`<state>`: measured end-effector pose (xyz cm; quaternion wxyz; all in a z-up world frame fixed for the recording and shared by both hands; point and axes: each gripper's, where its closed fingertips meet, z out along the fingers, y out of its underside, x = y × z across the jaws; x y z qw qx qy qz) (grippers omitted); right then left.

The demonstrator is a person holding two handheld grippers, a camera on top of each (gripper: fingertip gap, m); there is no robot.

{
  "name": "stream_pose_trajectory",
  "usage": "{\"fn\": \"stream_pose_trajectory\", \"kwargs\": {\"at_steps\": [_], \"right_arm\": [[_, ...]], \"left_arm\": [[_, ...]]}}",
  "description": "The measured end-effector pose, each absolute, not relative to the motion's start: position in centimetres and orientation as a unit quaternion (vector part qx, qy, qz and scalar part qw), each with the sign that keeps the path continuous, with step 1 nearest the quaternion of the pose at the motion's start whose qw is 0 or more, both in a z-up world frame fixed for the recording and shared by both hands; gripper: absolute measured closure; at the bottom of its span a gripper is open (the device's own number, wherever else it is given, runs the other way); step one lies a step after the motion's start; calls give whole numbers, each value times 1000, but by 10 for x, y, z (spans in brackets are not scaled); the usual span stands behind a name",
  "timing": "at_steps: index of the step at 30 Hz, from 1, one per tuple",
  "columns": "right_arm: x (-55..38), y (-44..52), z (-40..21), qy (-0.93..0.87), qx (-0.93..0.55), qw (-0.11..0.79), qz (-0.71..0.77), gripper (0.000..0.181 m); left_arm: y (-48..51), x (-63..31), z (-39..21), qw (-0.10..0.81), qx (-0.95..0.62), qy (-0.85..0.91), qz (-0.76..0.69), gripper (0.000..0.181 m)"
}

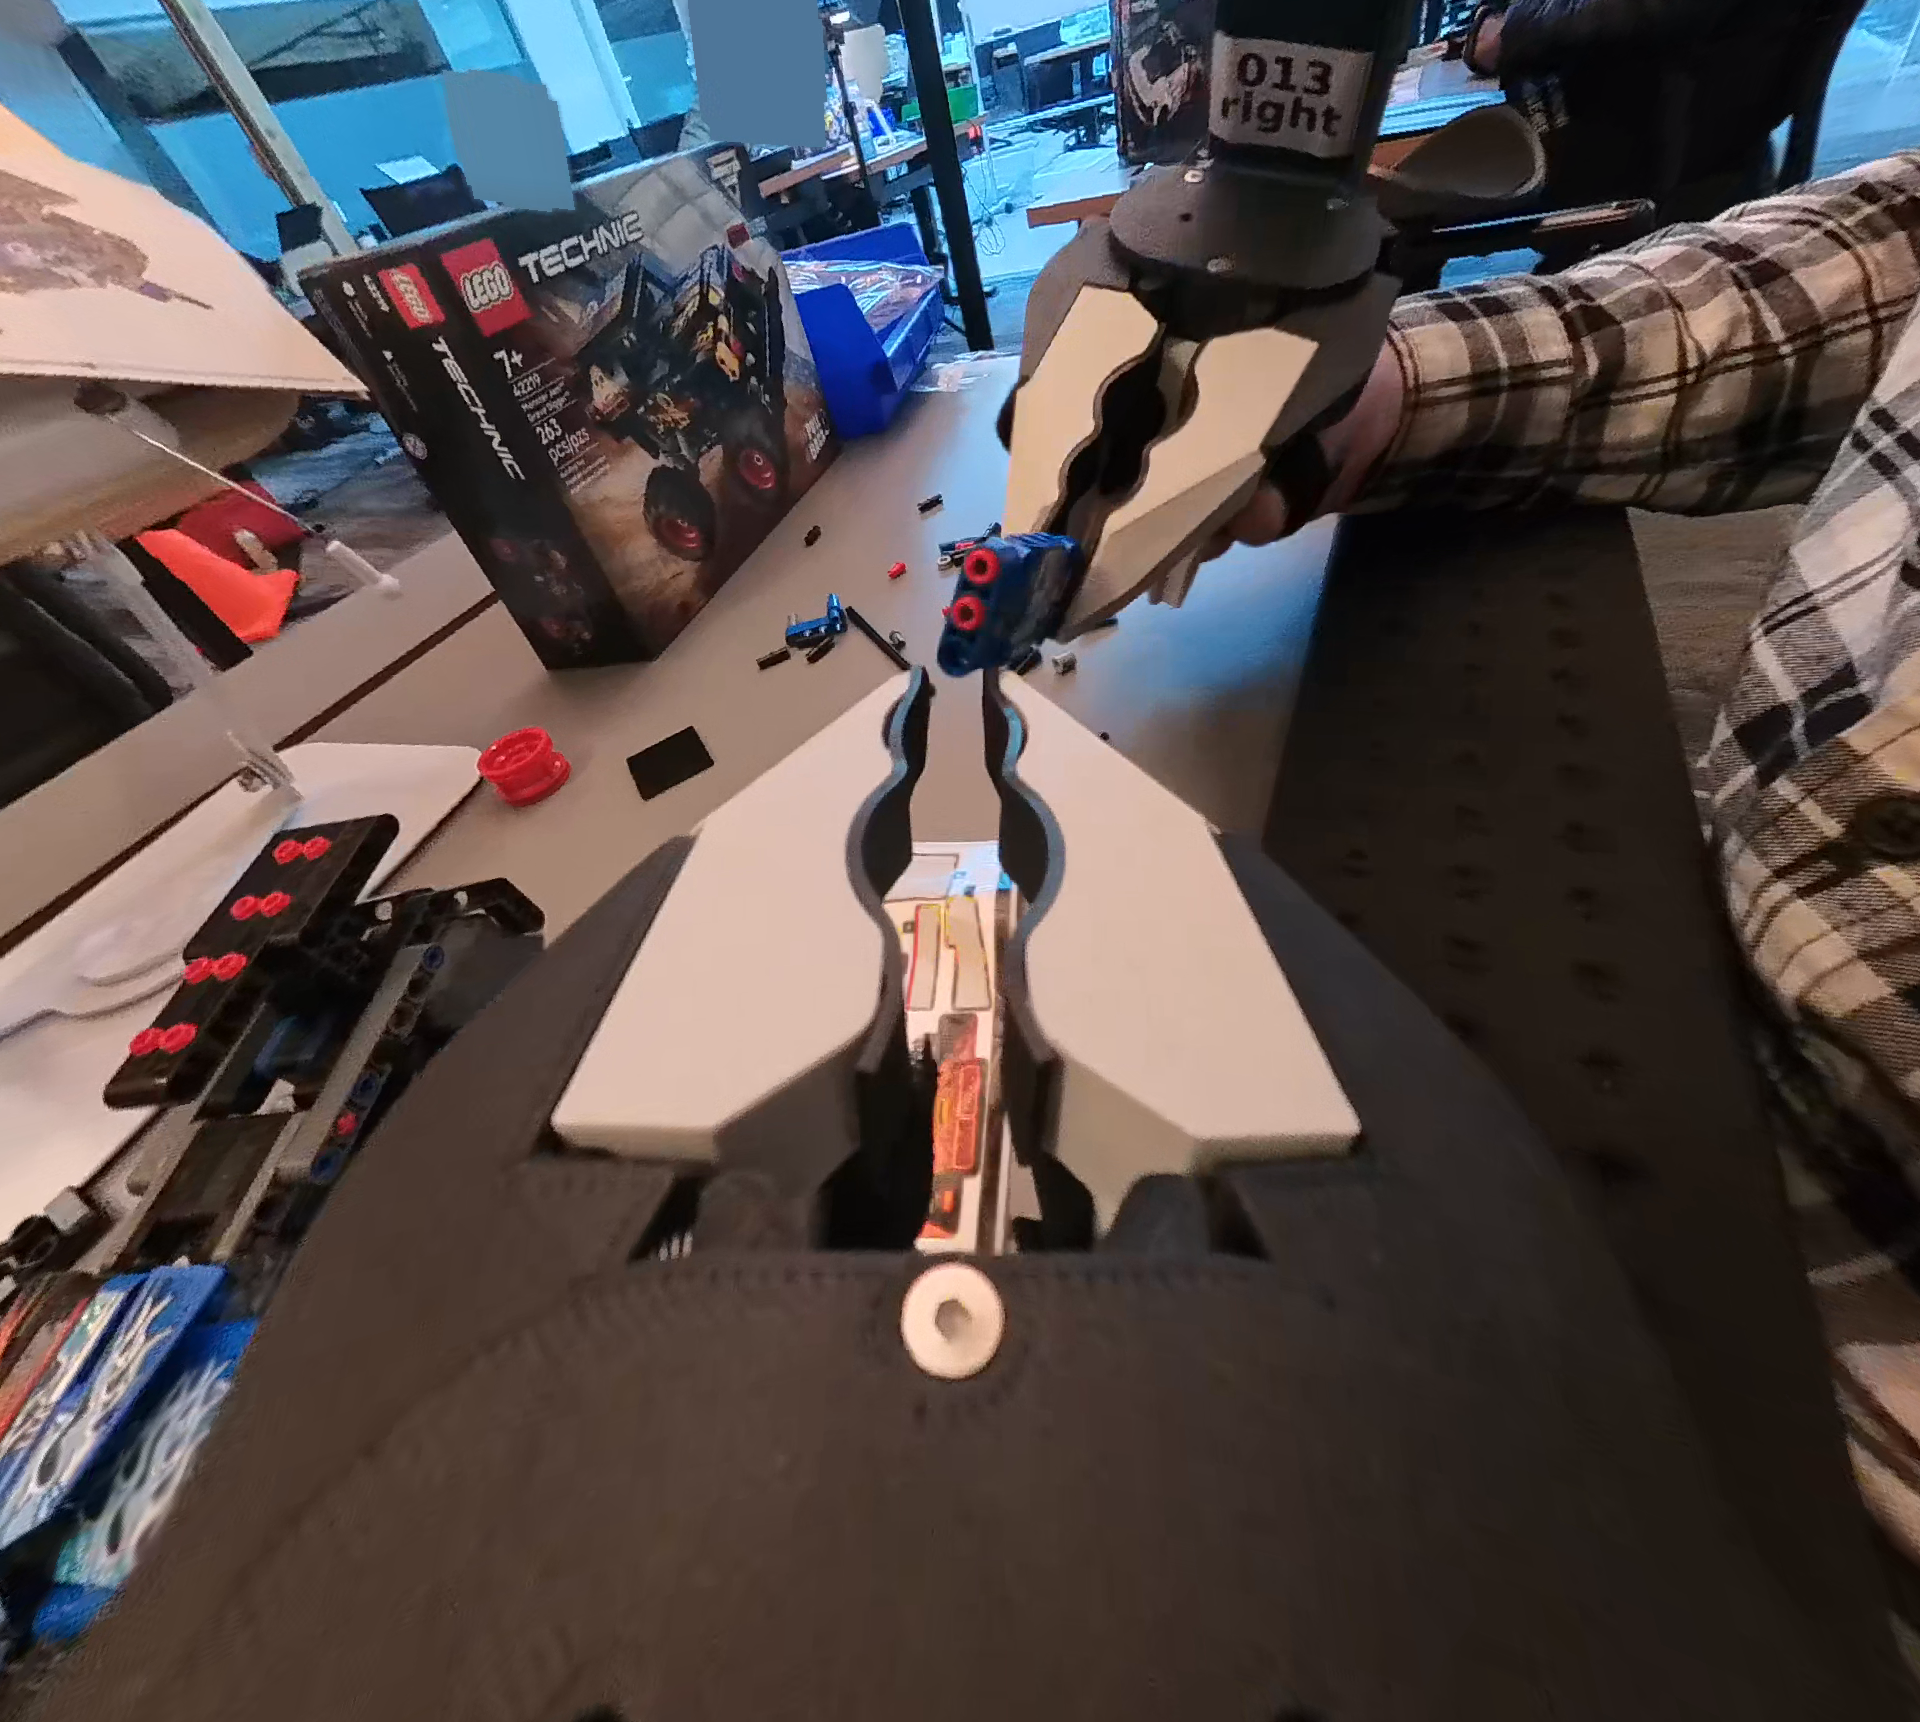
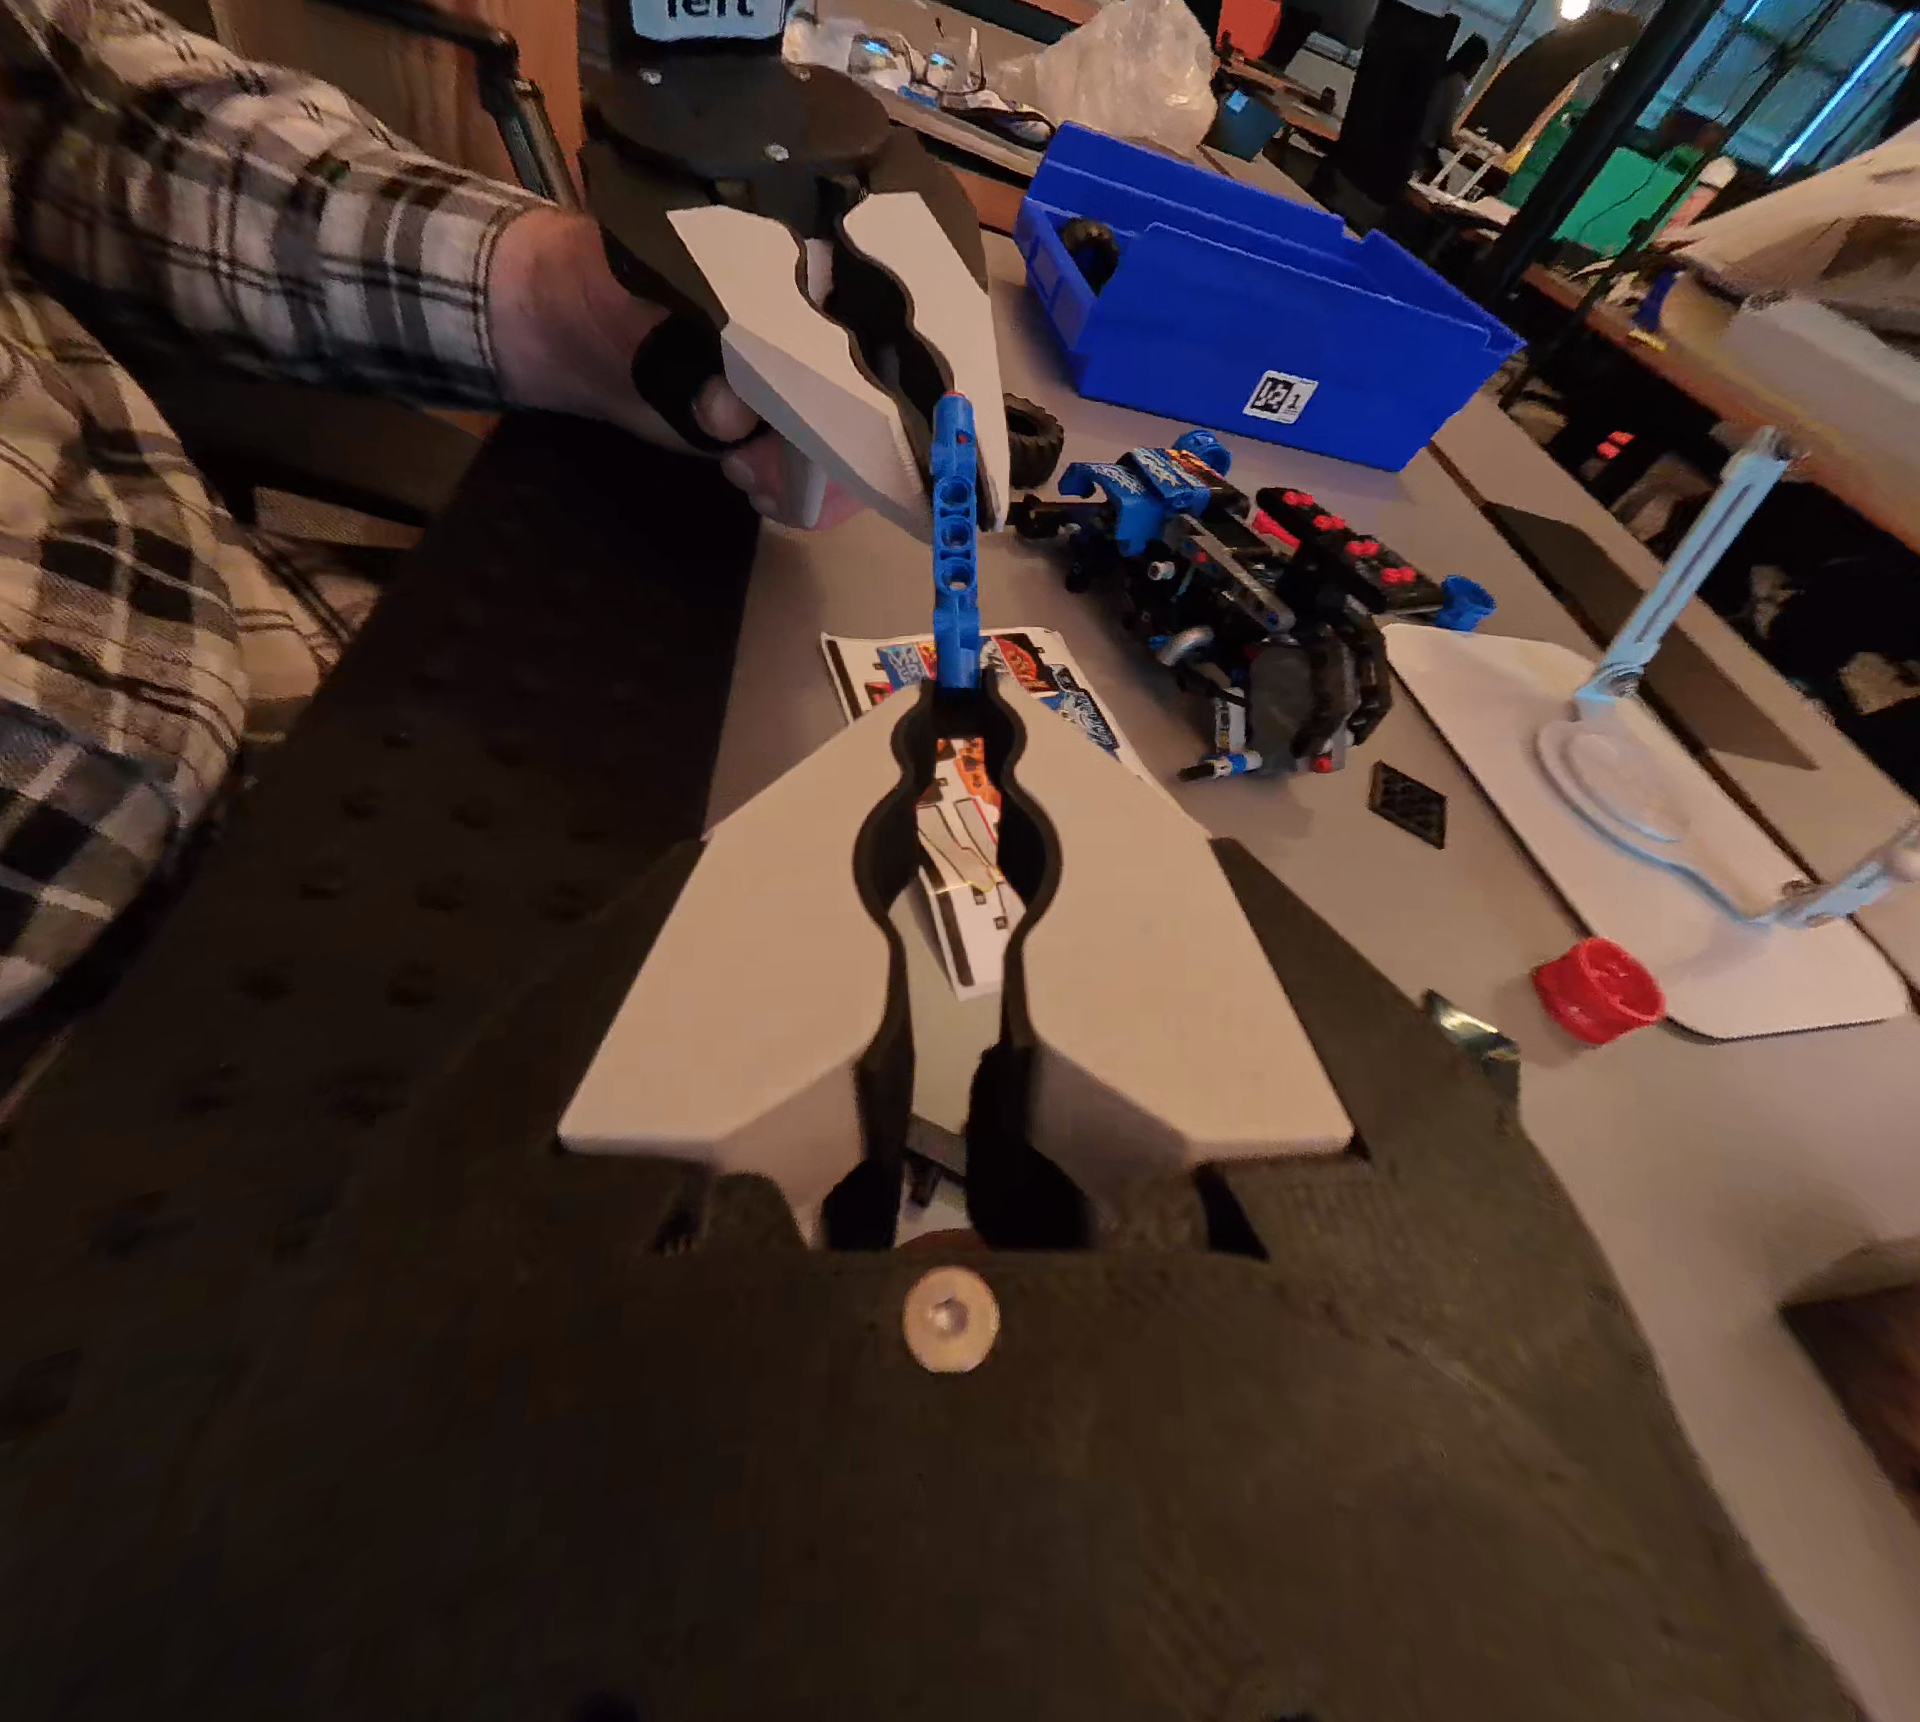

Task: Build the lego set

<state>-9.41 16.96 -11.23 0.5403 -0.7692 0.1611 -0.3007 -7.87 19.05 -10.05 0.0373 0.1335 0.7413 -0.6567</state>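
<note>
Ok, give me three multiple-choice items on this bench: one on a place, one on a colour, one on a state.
1. Where does the loose red wheel hub lie?
A. In the blue bin
B. On the table, at the edge of the white stand base
C. On top of the set's box

2. What colour is the beam at the tips of the right gripper?
A. Yellow
B. Red
C. Blue

3. What state is the right gripper in?
A. Shut on the beam
B. Wide open and empty
C. Lying on the table

Answers:
1 B: the right wrist view shows the hub on the grey top against the base's near edge.
2 C: the holed beam is blue, with only a small red bit at its far end.
3 A: its fingertips pinch the beam's near end, holding it up off the table.
</note>
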Motion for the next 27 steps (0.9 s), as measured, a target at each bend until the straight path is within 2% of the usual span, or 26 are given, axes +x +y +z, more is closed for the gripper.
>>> {"fn": "stream_pose_trajectory", "kwargs": {"at_steps": [2,3,6,12,27], "right_arm": [[-93,170,-112,155,-771,531,-316,175],[-93,169,-112,153,-771,527,-322,175],[-93,169,-115,152,-775,520,-324,175],[-95,170,-118,152,-778,527,-307,175],[-94,168,-122,164,-779,530,-292,175]], "left_arm": [[191,-79,-100,47,137,740,-657,172],[190,-80,-100,45,139,739,-657,164],[190,-83,-102,47,148,741,-653,159],[189,-85,-103,51,152,742,-651,170],[187,-84,-108,44,145,750,-644,171]]}}
